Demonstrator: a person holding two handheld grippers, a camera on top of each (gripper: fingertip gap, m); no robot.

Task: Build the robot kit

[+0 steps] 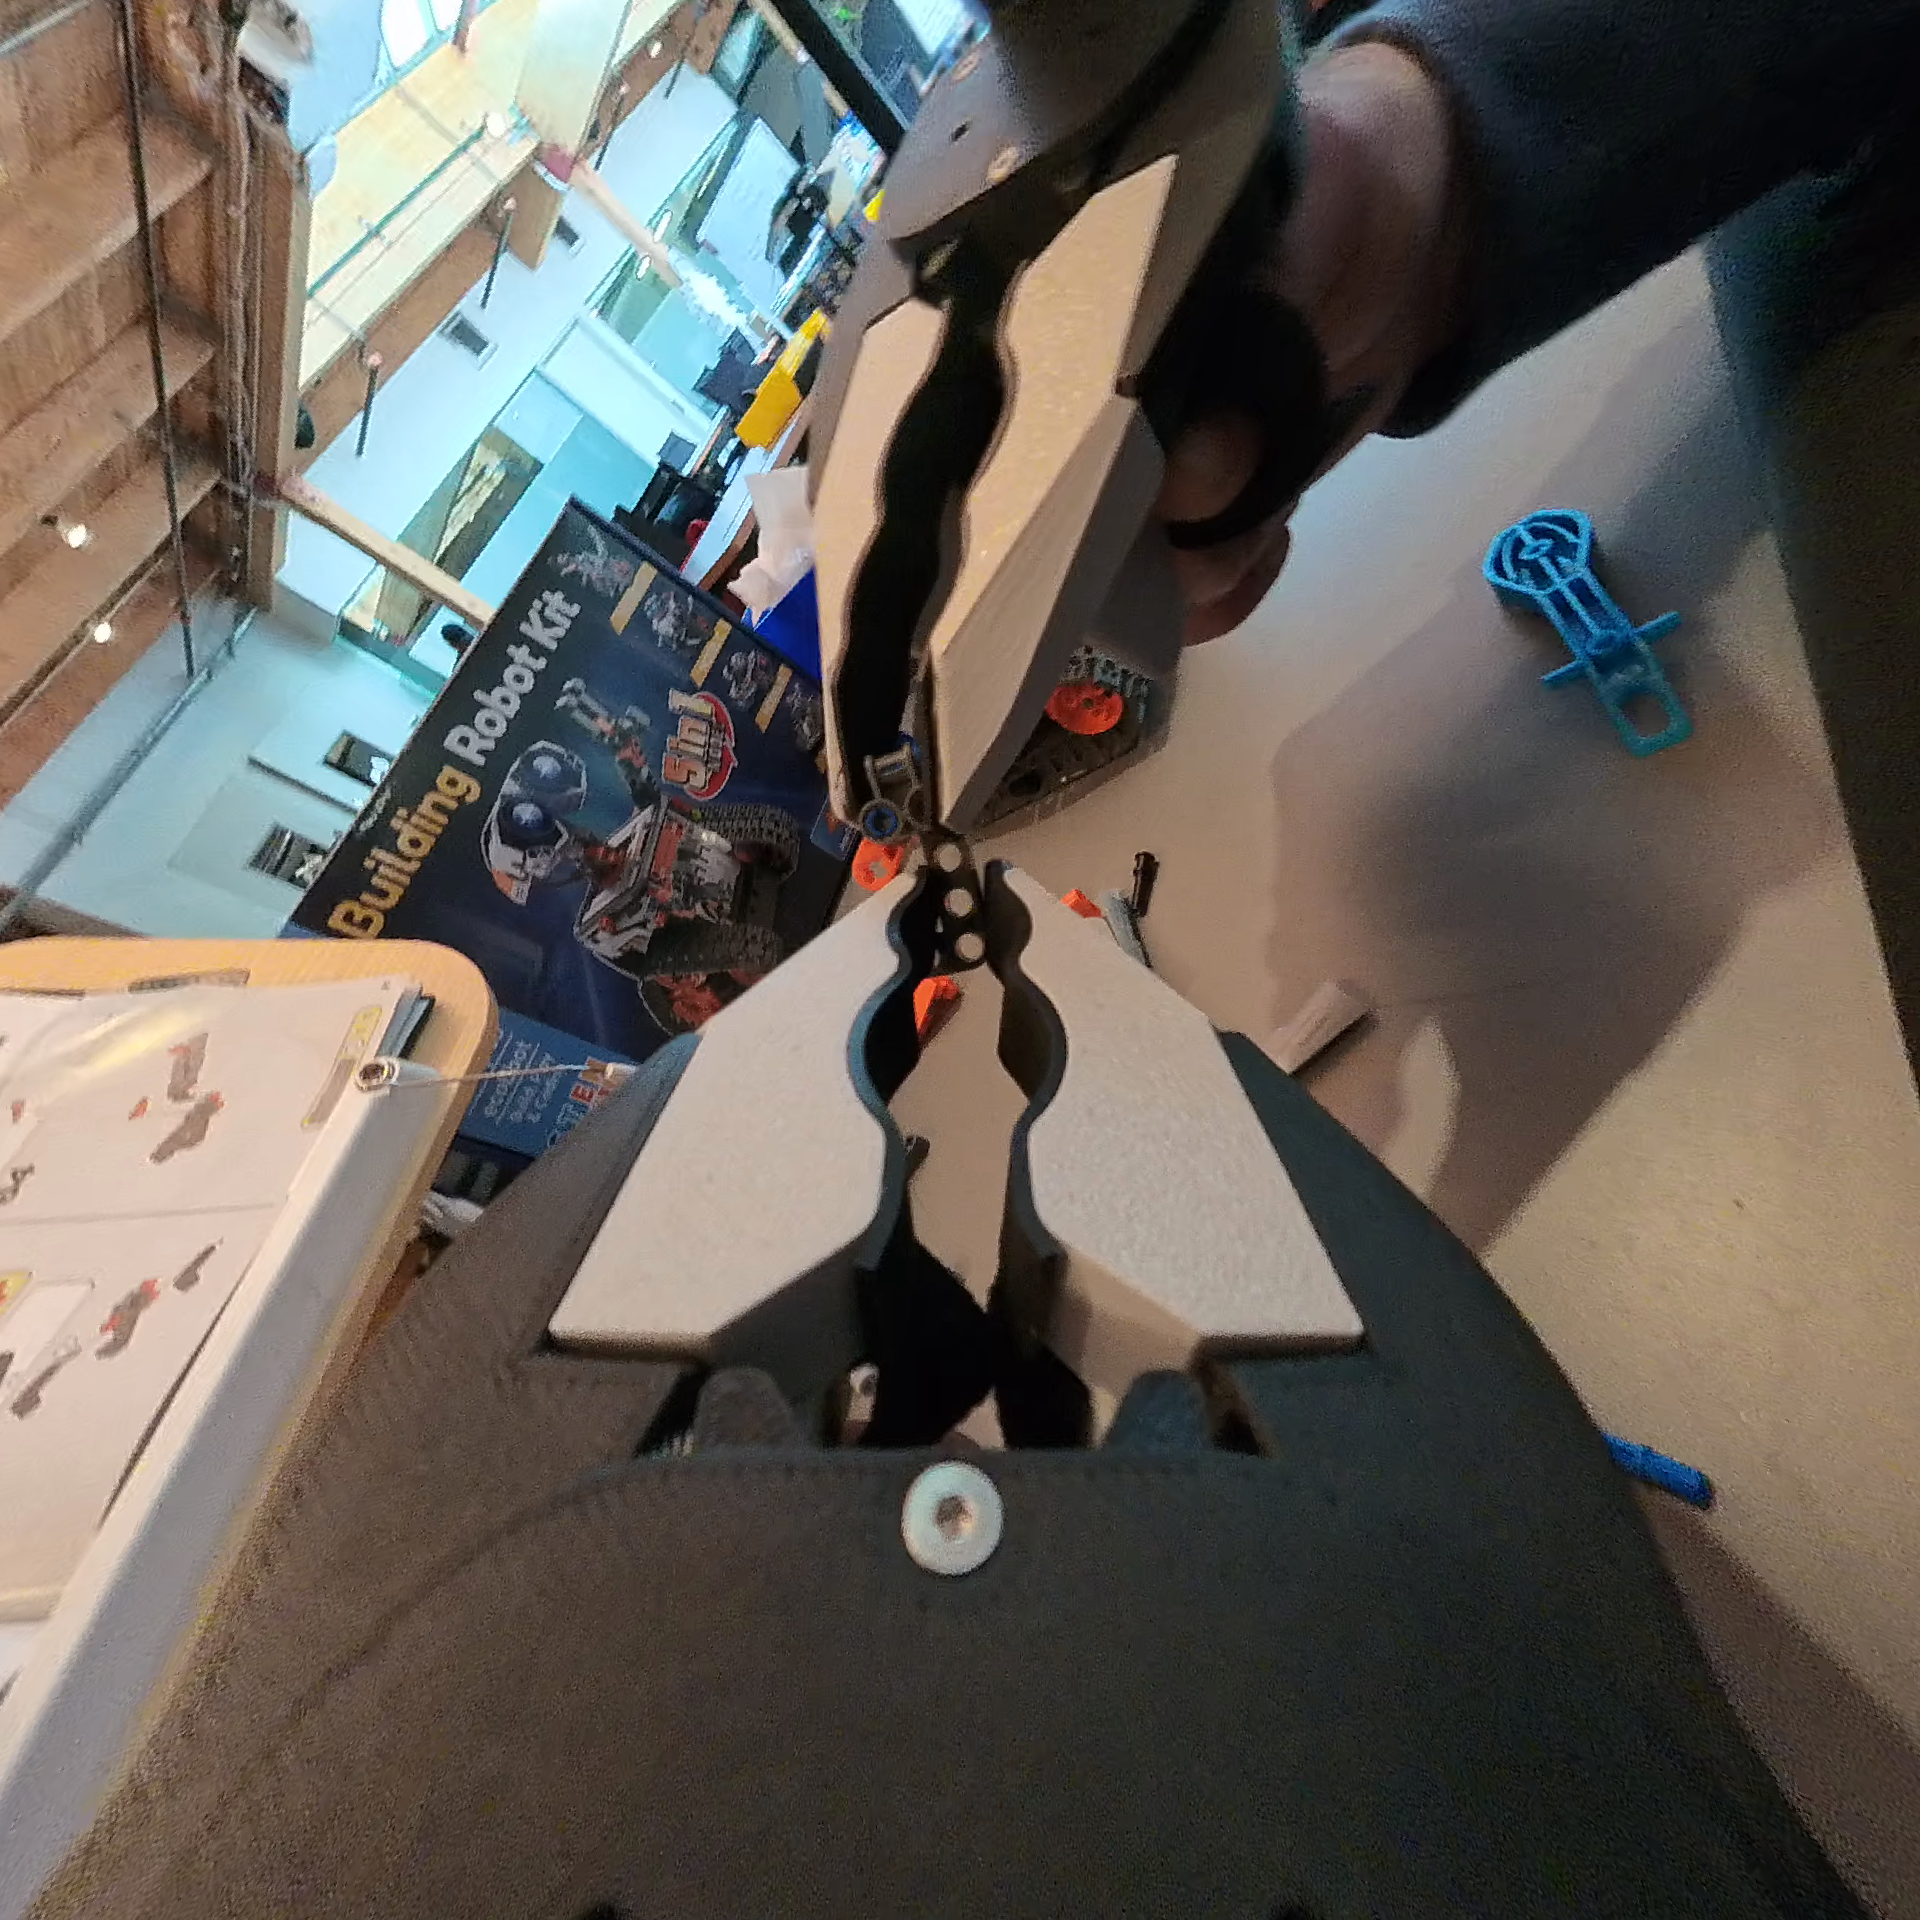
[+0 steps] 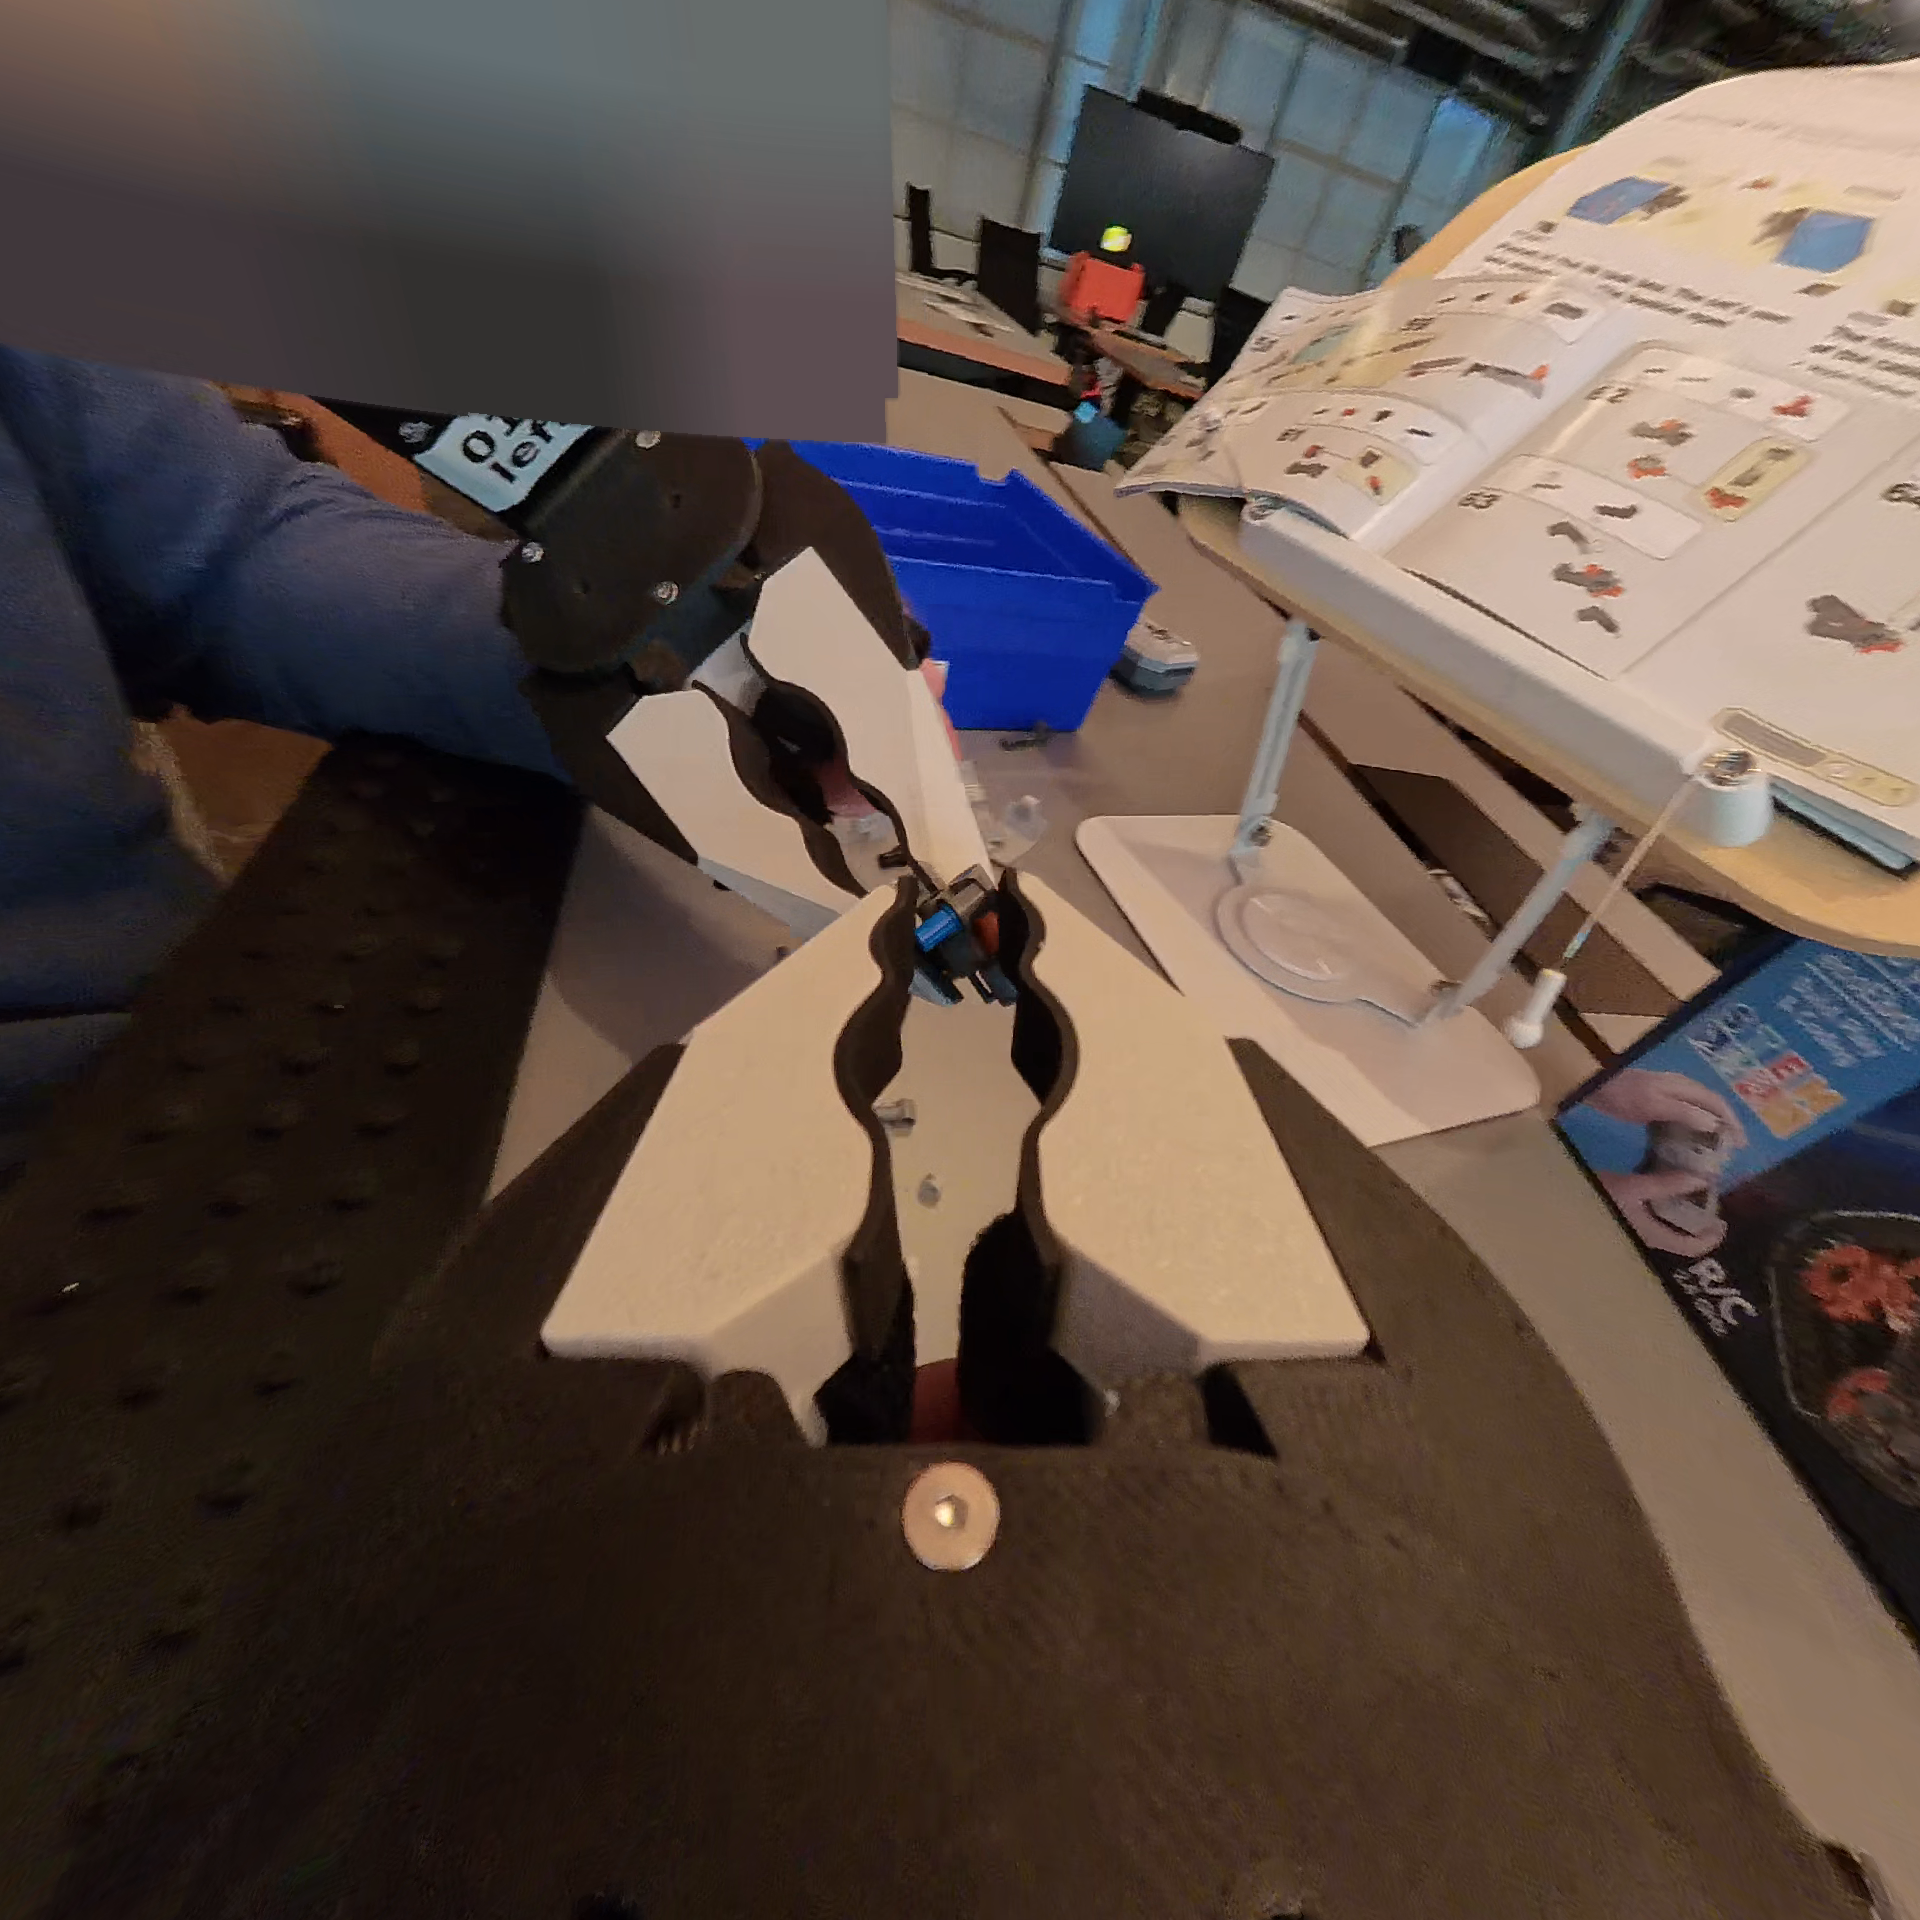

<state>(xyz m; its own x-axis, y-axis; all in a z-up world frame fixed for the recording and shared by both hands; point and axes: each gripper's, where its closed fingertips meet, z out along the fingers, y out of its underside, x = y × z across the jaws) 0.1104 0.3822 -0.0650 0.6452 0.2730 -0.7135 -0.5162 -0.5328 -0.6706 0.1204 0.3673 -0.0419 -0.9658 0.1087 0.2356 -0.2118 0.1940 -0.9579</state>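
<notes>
Left gripper (image 1: 954, 914) jaws are pinching a thin black plastic beam w/ holes (image 1: 958, 906); right gripper (image 2: 961, 935) jaws are clamping a small grey-and-blue plastic pin assembly (image 2: 954, 928). Tips are meeting mid-air above the surface. Risk: slight misalignment could pop either pc loose.

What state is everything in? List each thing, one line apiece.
left claw: shut on black holed beam
right claw: shut on blue-grey piece
instruction booklet: open, resting on its stand
blue bin: upright, contents hidden
blue tool: lying loose on table
</notes>
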